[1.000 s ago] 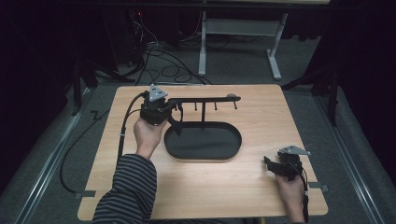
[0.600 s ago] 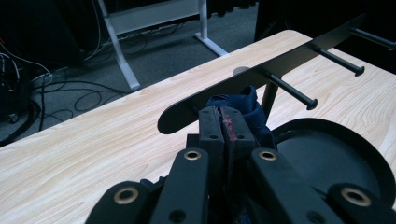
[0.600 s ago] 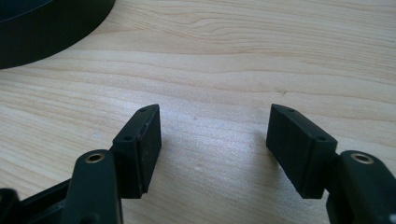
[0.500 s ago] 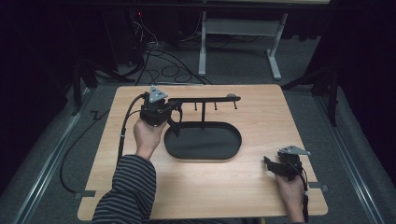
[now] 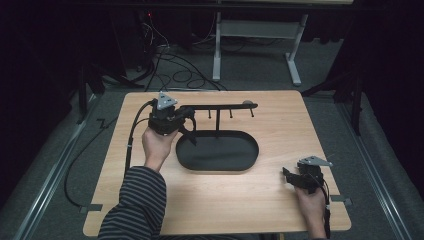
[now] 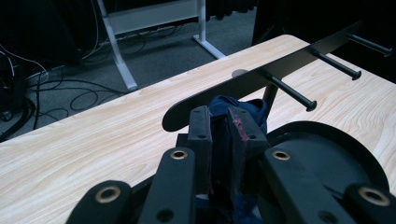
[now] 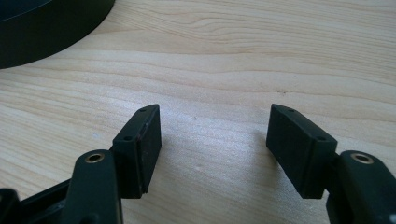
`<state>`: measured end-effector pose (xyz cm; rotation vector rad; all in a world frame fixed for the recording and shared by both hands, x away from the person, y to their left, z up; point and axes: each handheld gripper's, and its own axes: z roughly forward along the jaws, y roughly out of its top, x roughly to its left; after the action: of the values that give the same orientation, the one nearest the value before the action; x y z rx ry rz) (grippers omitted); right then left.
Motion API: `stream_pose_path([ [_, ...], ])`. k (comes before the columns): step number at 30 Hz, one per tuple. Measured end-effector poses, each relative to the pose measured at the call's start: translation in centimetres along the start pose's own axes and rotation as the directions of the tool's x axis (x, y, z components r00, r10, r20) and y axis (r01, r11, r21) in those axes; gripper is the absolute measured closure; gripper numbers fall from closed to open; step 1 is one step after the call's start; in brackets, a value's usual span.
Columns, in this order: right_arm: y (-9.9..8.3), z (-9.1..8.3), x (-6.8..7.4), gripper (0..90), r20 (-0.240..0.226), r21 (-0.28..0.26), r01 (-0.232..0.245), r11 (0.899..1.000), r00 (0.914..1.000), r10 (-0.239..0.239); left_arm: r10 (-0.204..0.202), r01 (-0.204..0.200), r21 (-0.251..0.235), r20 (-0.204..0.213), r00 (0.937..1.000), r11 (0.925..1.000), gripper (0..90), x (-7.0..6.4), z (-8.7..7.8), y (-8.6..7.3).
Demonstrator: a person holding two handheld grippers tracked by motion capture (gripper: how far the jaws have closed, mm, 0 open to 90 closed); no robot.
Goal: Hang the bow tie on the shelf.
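Wooden table [image 5: 235, 200] — black oval tray [image 5: 218, 152] (with peg rack [image 5: 220, 106]).

**Around the bench**

The wooden bench [image 5: 225, 200] stands on a grey floor [image 5: 60, 165]. Black cables [image 5: 170, 55] lie in loops on the floor behind it — near the white legs of another table [image 5: 292, 60]. A grey rail [image 5: 45, 180] runs along the left side.

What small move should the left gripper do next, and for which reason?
Probably carry it a little toward the nearest peg of the black rack. The left gripper is shut on a dark blue cloth item just beside the rack's bar end, above the oval tray, and the pegs look bare.
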<state>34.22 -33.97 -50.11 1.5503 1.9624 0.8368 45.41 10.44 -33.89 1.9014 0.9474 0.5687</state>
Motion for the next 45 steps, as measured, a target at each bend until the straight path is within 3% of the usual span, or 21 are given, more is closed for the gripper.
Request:
stream_pose_path([
  [21,0.0,0.0,0.0,37.1,-0.001,-0.005,0.003,1.000,1.0000,-0.003,-0.007,0.007,-0.005,0.018,0.9998,1.0000,71.0,0.1,-0.7,-0.1],
  [38,0.0,0.0,0.0,37.2,-0.001,-0.005,0.003,1.000,1.0000,-0.003,-0.037,0.037,-0.011,0.022,0.9991,0.9993,57.9,0.6,-2.7,-1.0],
  [45,0.0,0.0,0.0,37.2,0.000,-0.005,0.003,1.000,1.0000,-0.003,-0.028,0.028,-0.007,0.018,0.9994,0.9996,56.2,0.6,-3.6,-1.2],
])
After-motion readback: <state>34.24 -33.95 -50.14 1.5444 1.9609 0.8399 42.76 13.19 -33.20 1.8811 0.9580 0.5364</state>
